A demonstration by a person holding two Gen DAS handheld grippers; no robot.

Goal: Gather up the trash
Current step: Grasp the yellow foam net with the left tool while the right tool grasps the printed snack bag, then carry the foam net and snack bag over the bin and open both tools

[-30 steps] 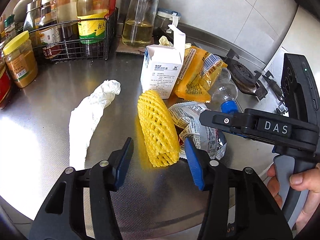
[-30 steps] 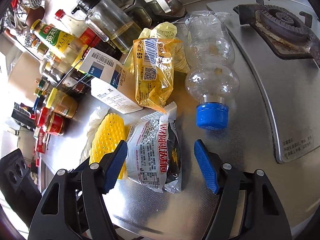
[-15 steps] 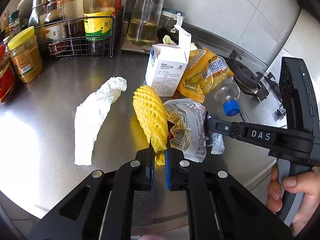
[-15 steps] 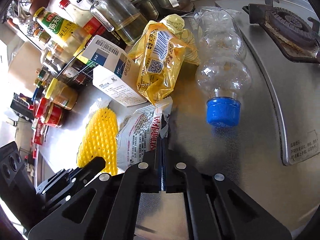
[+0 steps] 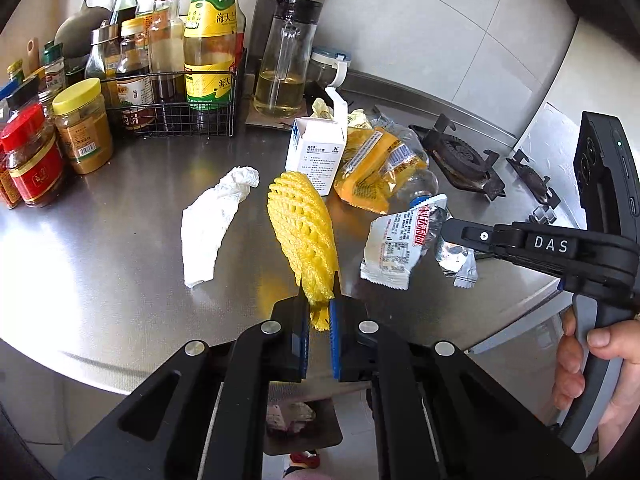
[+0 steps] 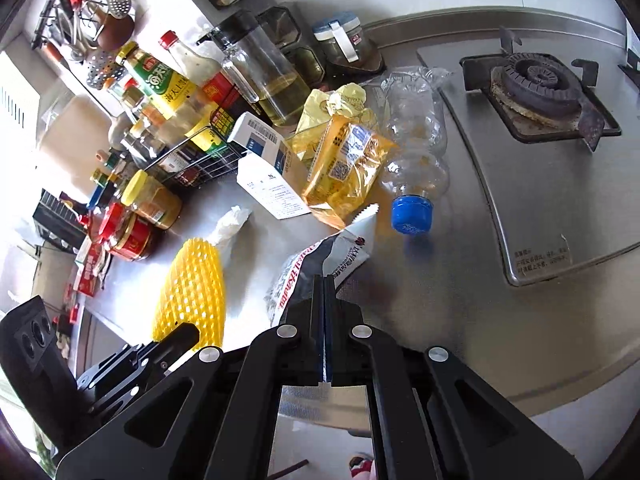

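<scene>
Yellow foam net (image 5: 302,232), light and squashy, hangs pinched at its lower end in the left gripper (image 5: 319,330), just left of the white carton (image 5: 316,156). Crinkly, slippery snack wrapper (image 6: 320,268), nearer than the carton, is clamped by its edge in the right gripper (image 6: 325,320).

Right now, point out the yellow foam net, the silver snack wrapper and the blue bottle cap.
yellow foam net (image 5: 302,226), left wrist view, middle of its mesh body.
silver snack wrapper (image 5: 394,246), left wrist view, printed front face.
blue bottle cap (image 6: 412,214), right wrist view, side of the cap.
</scene>
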